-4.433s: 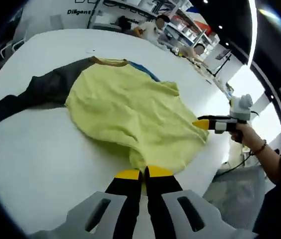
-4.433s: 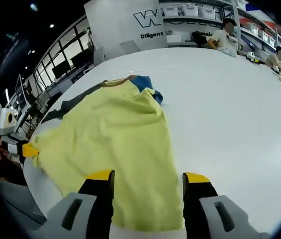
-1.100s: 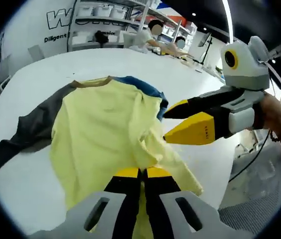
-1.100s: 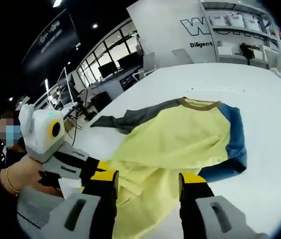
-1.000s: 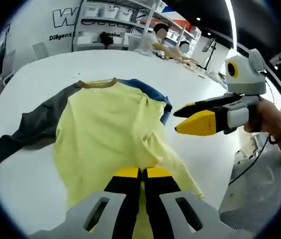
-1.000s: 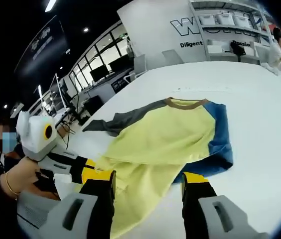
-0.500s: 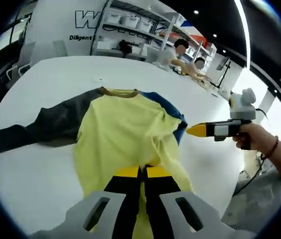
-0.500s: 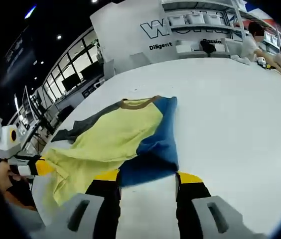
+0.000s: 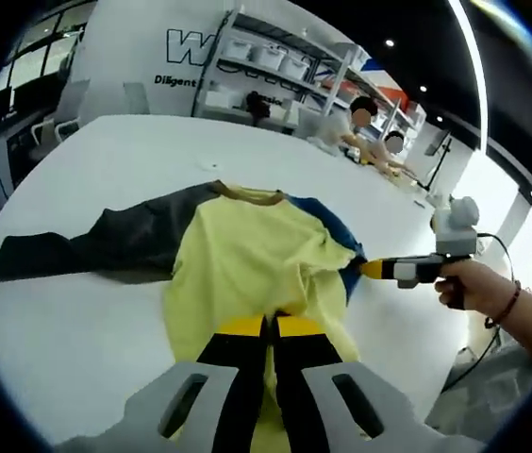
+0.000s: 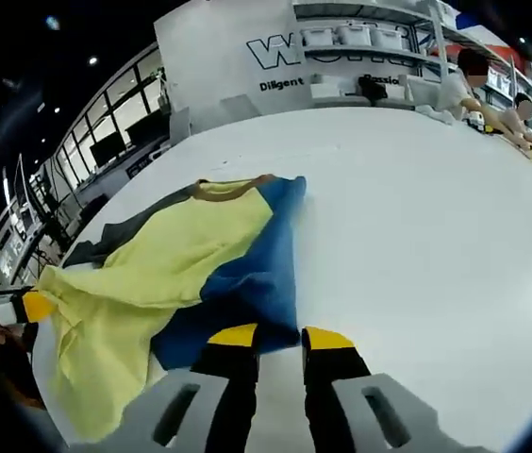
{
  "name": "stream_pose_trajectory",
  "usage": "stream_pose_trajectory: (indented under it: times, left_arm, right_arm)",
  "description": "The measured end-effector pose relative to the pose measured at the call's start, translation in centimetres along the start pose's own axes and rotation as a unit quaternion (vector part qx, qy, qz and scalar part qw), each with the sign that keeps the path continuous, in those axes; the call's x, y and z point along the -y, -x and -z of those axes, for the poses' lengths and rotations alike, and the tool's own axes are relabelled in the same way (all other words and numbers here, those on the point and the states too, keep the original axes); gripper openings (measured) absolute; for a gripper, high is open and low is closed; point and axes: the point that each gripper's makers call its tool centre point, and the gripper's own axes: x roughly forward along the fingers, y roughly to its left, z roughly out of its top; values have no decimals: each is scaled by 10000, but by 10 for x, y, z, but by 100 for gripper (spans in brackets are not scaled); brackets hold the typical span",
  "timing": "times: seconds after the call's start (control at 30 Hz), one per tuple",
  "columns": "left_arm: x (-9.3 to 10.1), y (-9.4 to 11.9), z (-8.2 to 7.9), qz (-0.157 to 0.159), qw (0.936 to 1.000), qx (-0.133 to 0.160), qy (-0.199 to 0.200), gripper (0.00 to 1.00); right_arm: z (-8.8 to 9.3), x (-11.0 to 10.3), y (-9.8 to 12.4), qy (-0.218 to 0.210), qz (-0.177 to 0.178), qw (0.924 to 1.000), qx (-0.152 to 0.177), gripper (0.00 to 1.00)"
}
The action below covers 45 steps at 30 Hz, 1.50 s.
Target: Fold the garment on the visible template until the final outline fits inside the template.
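Centrally on the white table (image 9: pixel 49 321) lies a yellow, blue and grey garment (image 9: pixel 247 260), its grey sleeve trailing toward one edge. The left gripper (image 9: pixel 267 327) has its jaws clamped together on the yellow hem. The right gripper (image 10: pixel 269 337) has its jaws nearly closed at the blue sleeve's end; whether they pinch it is unclear.

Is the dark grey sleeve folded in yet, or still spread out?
Still spread out. In the left gripper view the grey sleeve stretches flat across the white table, away from the yellow body.
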Motion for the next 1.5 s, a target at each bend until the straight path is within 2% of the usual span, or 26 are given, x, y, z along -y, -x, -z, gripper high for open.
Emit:
stream_pose_trajectory:
  times: [0.07, 0.1, 0.23, 0.27, 0.3, 0.4, 0.43, 0.47, 0.6, 0.63, 0.7, 0.73, 0.8, 0.87, 0.9, 0.93, 1.0, 1.03, 1.07, 1.1, 1.3, 1.4, 1.43, 1.5]
  left_arm:
    - [0, 0, 1, 21, 10000, -19, 37, 0]
    - [0, 0, 2, 26, 10000, -24, 53, 0]
    - [4, 1, 1, 96, 10000, -7, 1, 0]
    - [6, 2, -2, 111, 9999, 83, -95, 0]
    - [9, 2, -4, 177, 9995, 183, -198, 0]
    - [15, 2, -5, 273, 9993, 200, -183, 0]
    - [22, 1, -5, 403, 9985, 222, -302, 0]
    - [25, 1, -4, 438, 9984, 202, -311, 0]
    - [39, -1, -1, 693, 9968, 157, -374, 0]
    - [45, -2, 0, 813, 9959, 131, -379, 0]
    - [52, -2, 1, 948, 9947, 125, -368, 0]
    - [58, -2, 2, 1066, 9935, 104, -375, 0]
    - [65, -3, 5, 1155, 9924, 54, -414, 0]
    - [67, -4, 9, 1158, 9924, -5, -406, 0]
    - [68, -4, 13, 1158, 9923, -69, -429, 0]
    - [68, -4, 15, 1156, 9922, -92, -454, 0]
    - [65, -3, 18, 1048, 9931, -136, -507, 0]
    - [65, -3, 18, 1047, 9932, -153, -496, 0]
    - [65, -2, 18, 1058, 9931, -151, -488, 0]
    - [65, -2, 18, 1069, 9931, -150, -463, 0]
    - [63, -1, 17, 1030, 9936, -132, -452, 0]
    - [61, -1, 19, 1006, 9938, -155, -451, 0]
    - [61, -1, 19, 1006, 9938, -176, -449, 0]
    - [61, 0, 21, 1002, 9938, -198, -438, 0]
  right_arm:
    - [1, 2, 0, 77, 47, 10000, -17, 3]
    - [2, 5, 1, 261, 72, 9996, -86, 0]
    - [1, 10, 4, 50, 101, 9999, -31, 0]
    - [-1, 12, 6, -11, 138, 9999, 23, 0]
    - [-3, 16, 10, 67, 212, 9997, 59, 0]
    - [-11, 27, 16, 291, 520, 9981, 147, 0]
    - [-16, 31, 19, 439, 600, 9970, 191, 0]
    - [-26, 38, 26, 624, 794, 9945, 272, 0]
    - [-53, 48, 39, 1096, 1114, 9864, 517, 0]
    - [-63, 53, 43, 1309, 1283, 9814, 574, 0]
    - [-74, 55, 47, 1595, 1400, 9750, 650, 0]
    - [-81, 56, 49, 1860, 1490, 9690, 658, 0]
    - [-89, 51, 49, 2157, 1496, 9624, 699, 0]
    - [-92, 41, 47, 2219, 1344, 9629, 741, 0]
    - [-97, 34, 45, 2307, 1231, 9615, 847, 0]
    - [-96, 24, 43, 2508, 1101, 9583, 813, 0]
    - [-97, 9, 41, 2491, 873, 9601, 927, 0]
    - [-96, -10, 37, 2390, 471, 9643, 1040, 0]
    - [-95, -21, 35, 2306, 218, 9667, 1092, 0]
    - [-93, -28, 33, 2226, 115, 9687, 1093, 0]
    - [-74, -83, 15, 2393, -689, 9635, 984, 0]
    - [-68, -95, 7, 2356, -859, 9637, 919, 0]
    - [-62, -105, 3, 2338, -1027, 9632, 838, 0]
    - [-54, -111, -4, 2312, -1077, 9641, 742, 0]
